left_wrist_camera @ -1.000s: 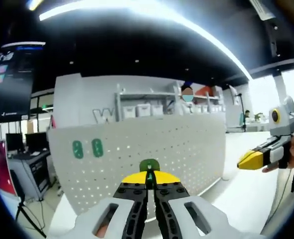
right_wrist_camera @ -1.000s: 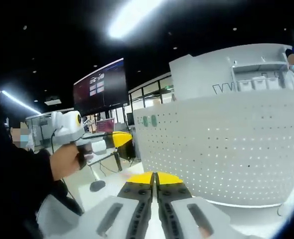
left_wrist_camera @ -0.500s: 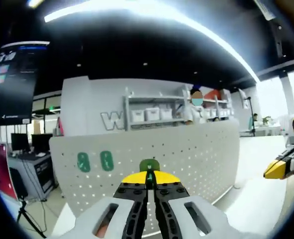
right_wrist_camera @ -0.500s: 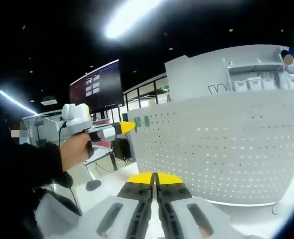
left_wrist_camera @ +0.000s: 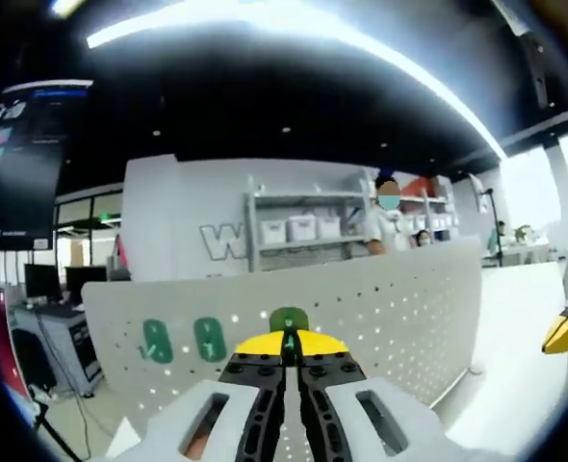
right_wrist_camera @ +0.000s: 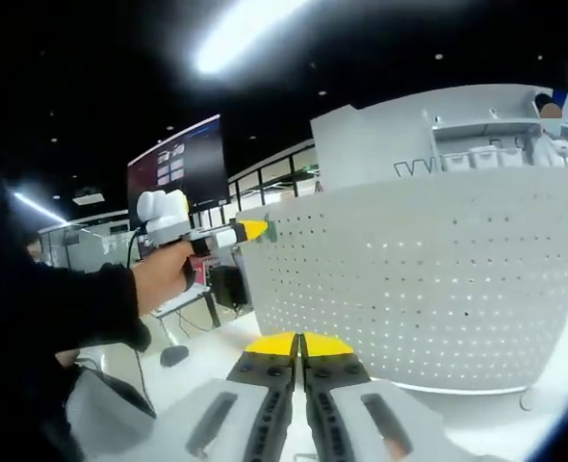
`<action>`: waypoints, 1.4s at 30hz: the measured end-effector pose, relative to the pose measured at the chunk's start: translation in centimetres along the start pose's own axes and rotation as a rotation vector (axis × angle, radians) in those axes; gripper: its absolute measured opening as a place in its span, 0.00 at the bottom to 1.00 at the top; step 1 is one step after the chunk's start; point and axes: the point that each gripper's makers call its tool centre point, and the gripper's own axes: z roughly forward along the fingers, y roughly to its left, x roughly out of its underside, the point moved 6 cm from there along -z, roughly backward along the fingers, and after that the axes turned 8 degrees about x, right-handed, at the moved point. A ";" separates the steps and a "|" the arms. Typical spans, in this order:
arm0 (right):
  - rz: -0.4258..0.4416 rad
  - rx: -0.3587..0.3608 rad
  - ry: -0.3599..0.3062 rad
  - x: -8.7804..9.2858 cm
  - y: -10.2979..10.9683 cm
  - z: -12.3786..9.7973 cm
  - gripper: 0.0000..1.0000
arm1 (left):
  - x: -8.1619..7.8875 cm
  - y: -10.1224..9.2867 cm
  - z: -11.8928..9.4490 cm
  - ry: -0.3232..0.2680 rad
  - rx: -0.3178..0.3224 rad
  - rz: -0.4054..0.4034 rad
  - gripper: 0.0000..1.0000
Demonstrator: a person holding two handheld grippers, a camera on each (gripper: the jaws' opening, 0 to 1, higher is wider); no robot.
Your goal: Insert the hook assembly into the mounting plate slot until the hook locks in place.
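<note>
Green plastic of a hook assembly (left_wrist_camera: 288, 319) pokes up between the left gripper (left_wrist_camera: 286, 345)'s yellow-tipped jaws, which are clenched on it, just in front of the white perforated mounting plate (left_wrist_camera: 380, 308). Two more green hooks (left_wrist_camera: 183, 340) already sit on the plate to the left. The right gripper (right_wrist_camera: 301, 345) has its jaws pressed together with nothing between them, above the white counter (right_wrist_camera: 217, 351), the plate standing upright beyond. In the right gripper view, a hand (right_wrist_camera: 159, 276) holds the left gripper at the plate's left edge.

2 hooks (left_wrist_camera: 183, 340) on pegboard (left_wrist_camera: 380, 308).
</note>
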 end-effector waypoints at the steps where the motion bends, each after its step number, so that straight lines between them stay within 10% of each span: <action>1: 0.001 0.001 0.001 0.0 -0.1 0.0 0.00 | 0.0 0.1 0.2 -0.009 -0.004 0.003 0.03; 42: -0.008 0.018 0.079 1.6 -0.4 1.3 0.00 | 1.9 2.2 3.9 -0.025 -0.076 0.096 0.03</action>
